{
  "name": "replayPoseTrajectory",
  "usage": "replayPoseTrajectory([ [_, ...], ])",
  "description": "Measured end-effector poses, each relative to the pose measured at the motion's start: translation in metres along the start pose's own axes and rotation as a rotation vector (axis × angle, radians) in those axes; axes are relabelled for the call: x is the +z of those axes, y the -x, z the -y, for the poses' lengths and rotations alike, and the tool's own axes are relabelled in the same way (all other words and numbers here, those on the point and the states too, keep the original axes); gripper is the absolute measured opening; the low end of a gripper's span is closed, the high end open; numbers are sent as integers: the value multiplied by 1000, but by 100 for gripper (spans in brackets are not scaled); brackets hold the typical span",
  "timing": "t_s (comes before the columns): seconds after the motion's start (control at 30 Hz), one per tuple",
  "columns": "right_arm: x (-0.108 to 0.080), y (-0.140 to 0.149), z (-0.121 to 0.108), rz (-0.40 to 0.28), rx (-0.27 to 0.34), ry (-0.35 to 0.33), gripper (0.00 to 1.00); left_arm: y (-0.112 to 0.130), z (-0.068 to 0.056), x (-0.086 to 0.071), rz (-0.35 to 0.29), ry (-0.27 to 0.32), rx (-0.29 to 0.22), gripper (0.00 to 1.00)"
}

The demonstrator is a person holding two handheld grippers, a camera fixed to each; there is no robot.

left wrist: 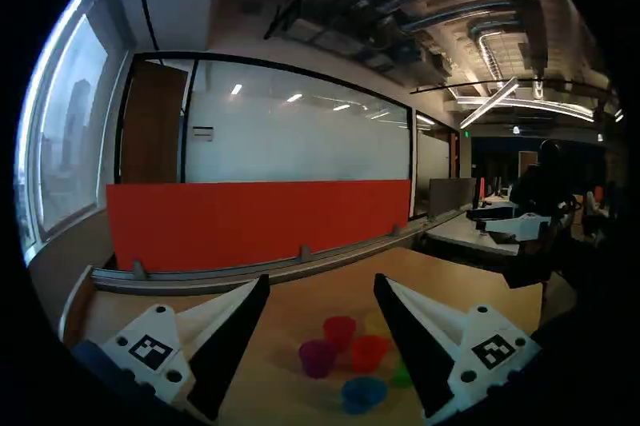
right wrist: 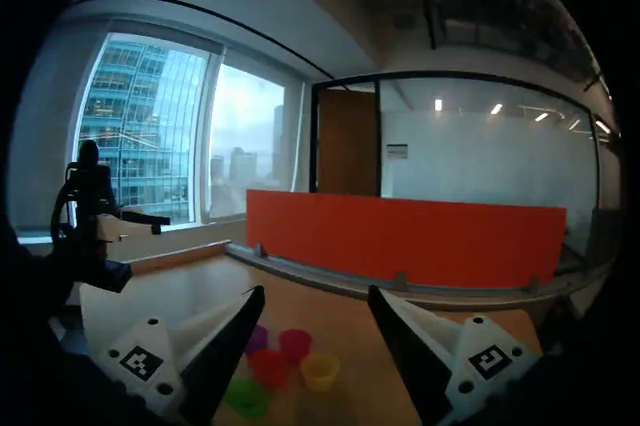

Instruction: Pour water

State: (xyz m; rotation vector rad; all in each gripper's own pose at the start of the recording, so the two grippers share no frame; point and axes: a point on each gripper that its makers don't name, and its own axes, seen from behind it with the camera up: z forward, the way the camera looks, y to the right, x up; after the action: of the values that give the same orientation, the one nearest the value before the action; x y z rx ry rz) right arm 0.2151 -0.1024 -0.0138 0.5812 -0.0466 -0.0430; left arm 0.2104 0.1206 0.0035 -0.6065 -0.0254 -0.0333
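L tongs (left wrist: 321, 278) & R tongs (right wrist: 316, 290) both spread, holding nothing. Cups (left wrist: 368, 352) bunched lower centre on table (left wrist: 456, 266). Risk: grabbing one tips neighbours, too tightly packed.

Dim interior; pale daylight enters through the tall glass window (right wrist: 144, 130). A long white ceiling strip light (left wrist: 490, 102) glares. Fisheye bending warps the edges.

A wooden tabletop (left wrist: 320, 294) is backed by an orange partition (left wrist: 256, 222), with a frosted glass wall (left wrist: 304, 138) and a brown wooden door (left wrist: 152, 126) behind it. Tall windows (right wrist: 144, 138) show high-rise buildings in daylight. Exposed pipes (left wrist: 448, 2) and a strip light (left wrist: 488, 102) cross the dark ceiling.
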Motion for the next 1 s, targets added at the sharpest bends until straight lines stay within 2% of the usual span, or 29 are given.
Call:
replayPoseTrajectory([
  [0.17, 0, -2, 10, 9, -9, -54, 100, 1, -13, 0, -2, 54, 26, 97],
  [0.37, -2, 6, 21, 56, -17, -113, 100, 13, -21, -2, 36, 99, 43, 97],
  [0.87, -13, 53, 41, 176, -37, -208, 100, 64, -30, -2, 136, 164, 20, 97],
  [1.0, -17, 67, 43, 199, -49, -218, 100, 79, -32, -1, 163, 175, 29, 97],
])
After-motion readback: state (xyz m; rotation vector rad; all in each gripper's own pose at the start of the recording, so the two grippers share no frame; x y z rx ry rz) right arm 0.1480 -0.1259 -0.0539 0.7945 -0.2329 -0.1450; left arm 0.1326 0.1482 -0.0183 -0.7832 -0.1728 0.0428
